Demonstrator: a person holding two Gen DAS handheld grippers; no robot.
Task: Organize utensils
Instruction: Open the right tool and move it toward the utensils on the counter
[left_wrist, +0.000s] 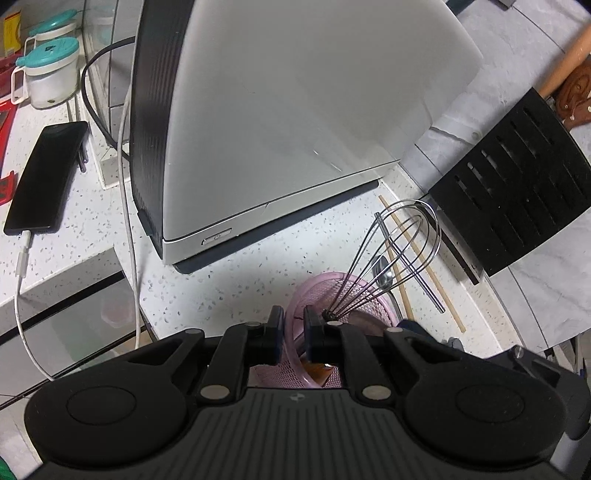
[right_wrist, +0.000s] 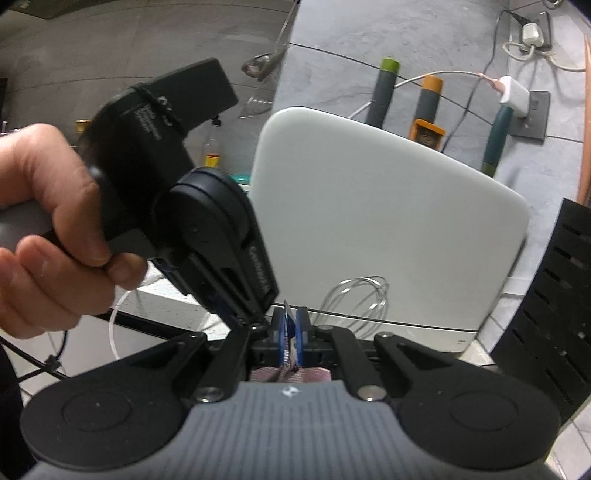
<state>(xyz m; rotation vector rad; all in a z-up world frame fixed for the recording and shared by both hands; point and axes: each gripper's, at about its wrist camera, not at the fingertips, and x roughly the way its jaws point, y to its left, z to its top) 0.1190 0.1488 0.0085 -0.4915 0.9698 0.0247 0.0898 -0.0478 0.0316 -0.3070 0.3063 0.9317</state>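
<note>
Your left gripper (left_wrist: 294, 325) is clamped on the rim of the pink mesh basket (left_wrist: 347, 295), which sits on the speckled counter (left_wrist: 207, 273) near its back edge, just in front of the white appliance (left_wrist: 295, 122). Keep that clamp steady so the basket does not tip; the whisk (left_wrist: 395, 251) already stands in it, wires up. Your right gripper (right_wrist: 291, 332) is pinched on a thin, flat metal piece, likely a utensil handle, though too little shows to name it. Lower it slowly into the basket beside the whisk stem, and let go only once it rests inside. Chopsticks (left_wrist: 424, 266) and a spoon (left_wrist: 384, 273) lie on the counter behind the basket, towards the black slotted rack (left_wrist: 517, 192) at the back right corner. A phone (left_wrist: 44, 177) is charging at the counter's left edge, and the wall behind is grey tile.
</note>
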